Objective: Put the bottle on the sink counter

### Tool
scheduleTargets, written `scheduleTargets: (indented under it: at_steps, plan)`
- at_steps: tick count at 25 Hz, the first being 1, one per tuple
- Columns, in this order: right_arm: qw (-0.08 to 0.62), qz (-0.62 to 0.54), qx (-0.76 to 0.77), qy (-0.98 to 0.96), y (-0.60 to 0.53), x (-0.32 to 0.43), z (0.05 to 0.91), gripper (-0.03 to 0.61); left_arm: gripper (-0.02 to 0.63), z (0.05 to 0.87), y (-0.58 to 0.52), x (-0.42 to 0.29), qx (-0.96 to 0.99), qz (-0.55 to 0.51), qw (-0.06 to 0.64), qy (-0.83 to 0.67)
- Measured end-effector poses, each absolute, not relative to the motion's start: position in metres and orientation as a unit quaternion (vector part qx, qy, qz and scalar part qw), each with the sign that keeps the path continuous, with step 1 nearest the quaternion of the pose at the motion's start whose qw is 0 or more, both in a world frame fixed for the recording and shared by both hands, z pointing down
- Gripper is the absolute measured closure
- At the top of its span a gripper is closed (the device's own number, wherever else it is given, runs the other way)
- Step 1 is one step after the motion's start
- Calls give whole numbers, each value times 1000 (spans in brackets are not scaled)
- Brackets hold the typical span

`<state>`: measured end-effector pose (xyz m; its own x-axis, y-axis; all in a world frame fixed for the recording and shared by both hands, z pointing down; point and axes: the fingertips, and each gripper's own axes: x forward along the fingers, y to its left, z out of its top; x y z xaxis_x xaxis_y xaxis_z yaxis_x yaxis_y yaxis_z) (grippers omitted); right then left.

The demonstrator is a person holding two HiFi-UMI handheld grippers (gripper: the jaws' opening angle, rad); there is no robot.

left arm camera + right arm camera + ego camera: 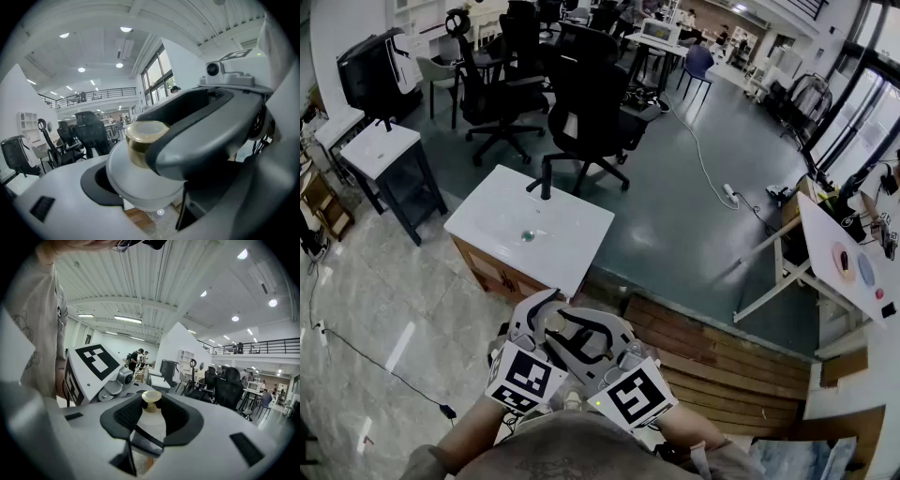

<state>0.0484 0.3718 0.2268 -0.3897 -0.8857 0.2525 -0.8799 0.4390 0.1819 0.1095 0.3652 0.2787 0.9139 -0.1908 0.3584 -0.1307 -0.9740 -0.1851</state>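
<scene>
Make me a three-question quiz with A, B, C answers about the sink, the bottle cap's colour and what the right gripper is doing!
1. The sink counter is: A out in front, B on a desk, C by the windows.
2. The bottle has a cap that is: A gold, B blue, C red.
3. The right gripper has its jaws: A wide apart and empty, B closed on the bottle, C out of sight.

Answers: 1 A, the head view shows it ahead; 2 A, the top gleams gold; 3 B, the jaws sit against the bottle's neck.
</scene>
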Motion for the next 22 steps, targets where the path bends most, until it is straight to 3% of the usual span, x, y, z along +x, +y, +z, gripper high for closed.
scheduleTargets:
  at_steps: [22]
  plan:
    - [157,-25,527,-835,359,63,224,446,287,275,351,125,-974,-185,89,91]
